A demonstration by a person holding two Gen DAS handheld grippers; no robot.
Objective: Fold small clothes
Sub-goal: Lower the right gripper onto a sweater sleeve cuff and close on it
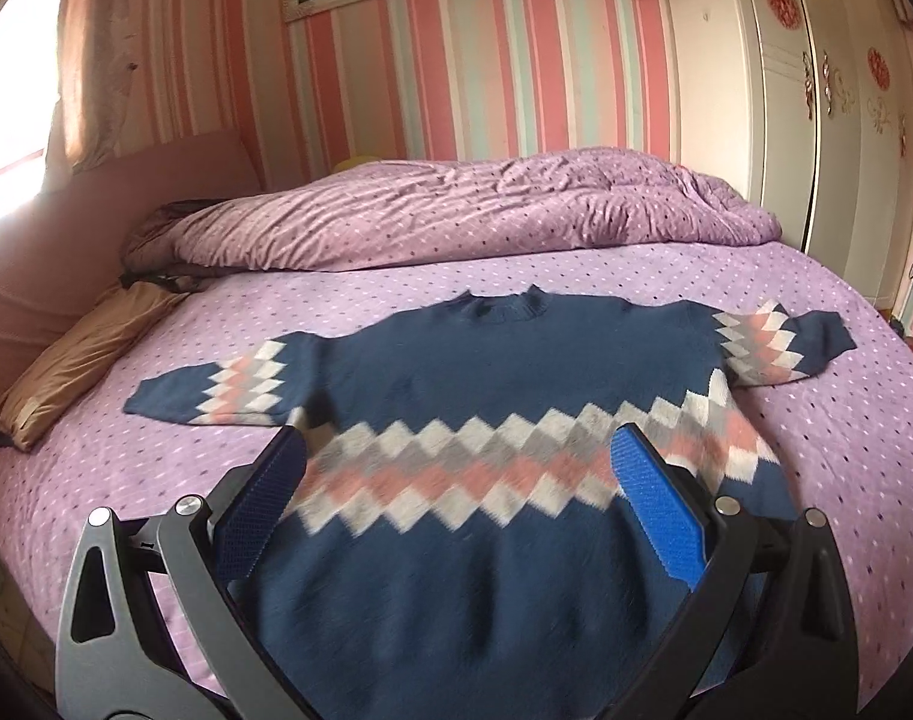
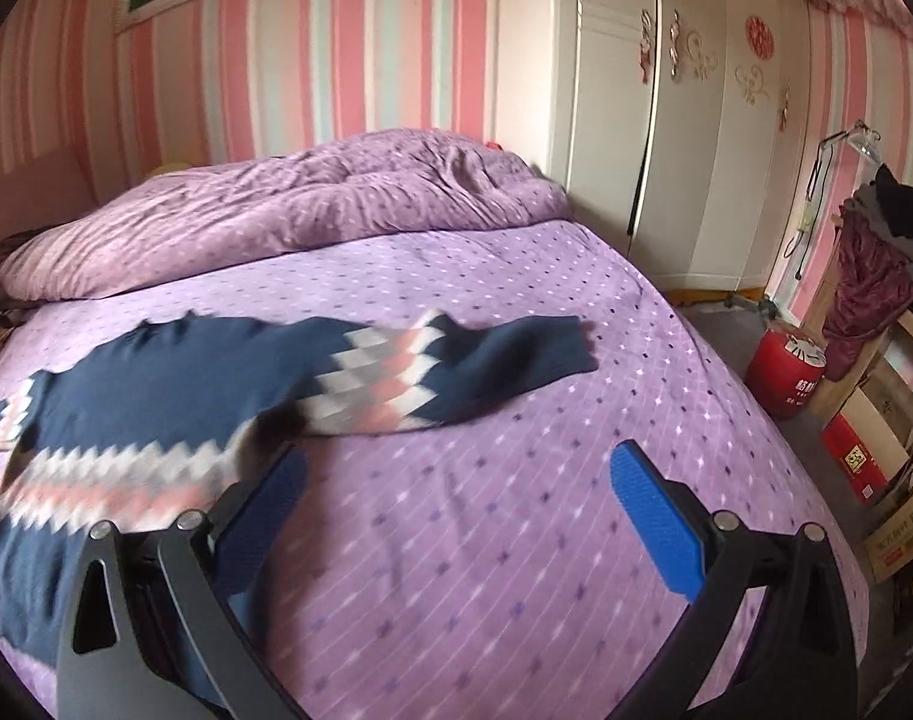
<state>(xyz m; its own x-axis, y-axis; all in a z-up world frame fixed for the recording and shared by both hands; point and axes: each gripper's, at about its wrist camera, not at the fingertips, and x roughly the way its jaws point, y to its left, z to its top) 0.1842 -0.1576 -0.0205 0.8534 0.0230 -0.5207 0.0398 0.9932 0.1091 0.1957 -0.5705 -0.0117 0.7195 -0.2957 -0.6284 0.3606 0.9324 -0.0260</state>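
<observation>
We find the navy sweater (image 1: 456, 378) spread flat, sleeves out, on the purple bedspread (image 2: 516, 540). No fold is started. Left gripper (image 1: 459, 459) and right gripper (image 2: 456, 480) hover wide apart, empty. Next: pinch a sleeve.

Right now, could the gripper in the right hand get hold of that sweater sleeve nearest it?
Probably yes. The right gripper is open above bare bedspread, and the sweater sleeve lies flat just ahead of it with nothing between them or on top of it.
</observation>
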